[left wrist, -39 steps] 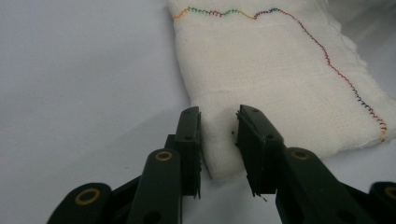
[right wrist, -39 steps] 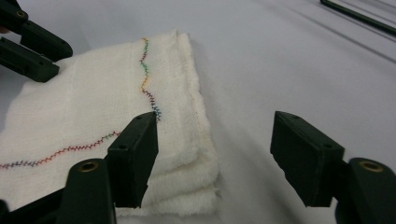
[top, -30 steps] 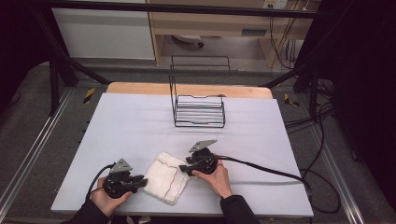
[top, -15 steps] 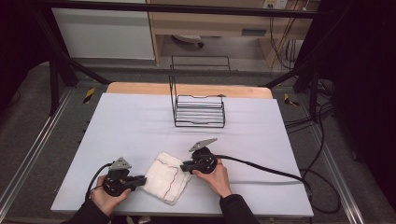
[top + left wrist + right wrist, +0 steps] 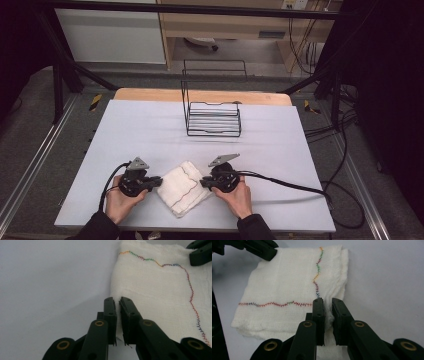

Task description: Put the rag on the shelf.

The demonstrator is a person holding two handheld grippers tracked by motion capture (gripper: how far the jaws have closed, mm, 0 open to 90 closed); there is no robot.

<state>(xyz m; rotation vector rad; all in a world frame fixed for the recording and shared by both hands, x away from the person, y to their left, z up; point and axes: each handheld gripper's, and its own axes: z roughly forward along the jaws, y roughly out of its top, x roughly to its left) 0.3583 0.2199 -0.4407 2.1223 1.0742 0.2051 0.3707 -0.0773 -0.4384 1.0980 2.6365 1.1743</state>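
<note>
A folded white cloth [image 5: 182, 188] with rainbow zigzag stitching lies on the white table near its front edge. My left gripper [image 5: 159, 182] is at the cloth's left corner, and its jaws pinch the cloth [image 5: 155, 292] edge between them in the left gripper view [image 5: 118, 305]. My right gripper [image 5: 203, 183] is at the cloth's right corner; its jaws are shut on a bunched fold of the cloth [image 5: 287, 285] in the right gripper view [image 5: 327, 307]. Each hand holds its gripper low on the table.
A black wire rack [image 5: 212, 107] stands upright at the middle back of the table [image 5: 150, 130]. A black cable [image 5: 290, 184] trails right from the right gripper. Bare table surface lies between cloth and rack.
Both grippers have closed in on the cloth from either side, and their jaws now pinch its corners. The cloth lies in nearly the same place.
</note>
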